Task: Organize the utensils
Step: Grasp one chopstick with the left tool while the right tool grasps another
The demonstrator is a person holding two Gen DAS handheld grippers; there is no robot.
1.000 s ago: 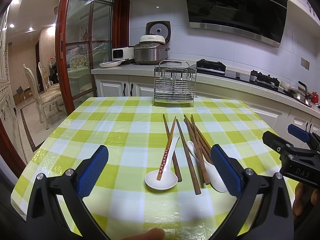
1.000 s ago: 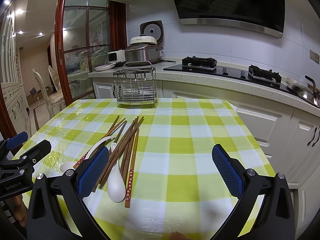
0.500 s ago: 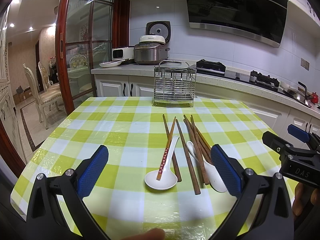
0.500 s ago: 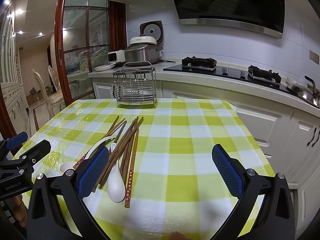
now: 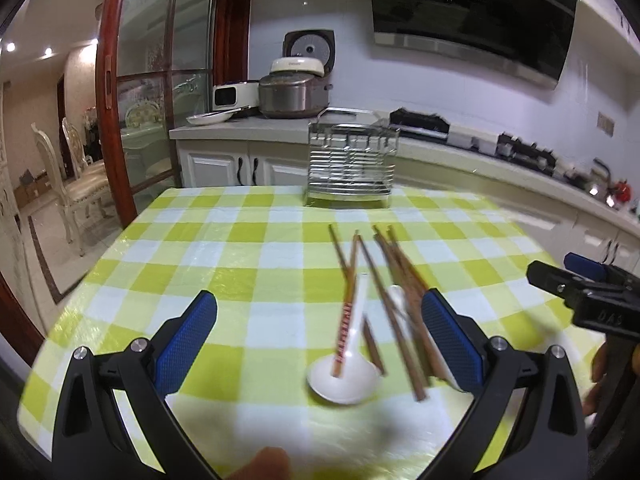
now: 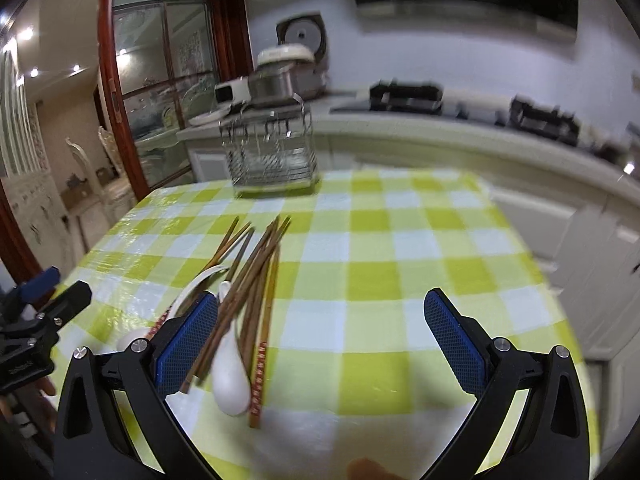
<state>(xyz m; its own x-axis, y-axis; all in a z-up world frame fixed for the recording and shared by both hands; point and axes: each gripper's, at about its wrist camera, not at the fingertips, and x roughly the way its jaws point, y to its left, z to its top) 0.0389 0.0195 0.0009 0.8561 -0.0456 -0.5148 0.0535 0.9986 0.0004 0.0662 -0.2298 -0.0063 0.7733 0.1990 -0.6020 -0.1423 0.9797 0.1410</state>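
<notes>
Chopsticks (image 5: 394, 280) lie loosely fanned on the green-and-white checked tablecloth (image 5: 240, 256), their far tips toward the wire utensil rack (image 5: 352, 168) that stands upright at the table's far edge. Two white ceramic spoons rest among them: the left spoon (image 5: 344, 376) has its bowl nearest the camera, and one patterned chopstick (image 5: 346, 320) lies with its end inside that bowl; the right spoon (image 6: 230, 376) sits just beside it under several brown sticks, with another patterned chopstick (image 6: 260, 368) along its right side. The left gripper (image 5: 320, 340) hangs low over the near end of the pile with its blue-padded fingers spread wide and nothing between them; the left spoon and most of the sticks fall in the gap as seen from its wrist camera. The right gripper (image 6: 320, 344) is likewise wide apart and empty, positioned to the right of the pile, its left pad (image 6: 188, 344) overlapping the near ends of the sticks in view; contact cannot be told. Both views are blurred. Behind the table run a kitchen counter (image 5: 460, 152) and a rice cooker (image 5: 294, 92).
</notes>
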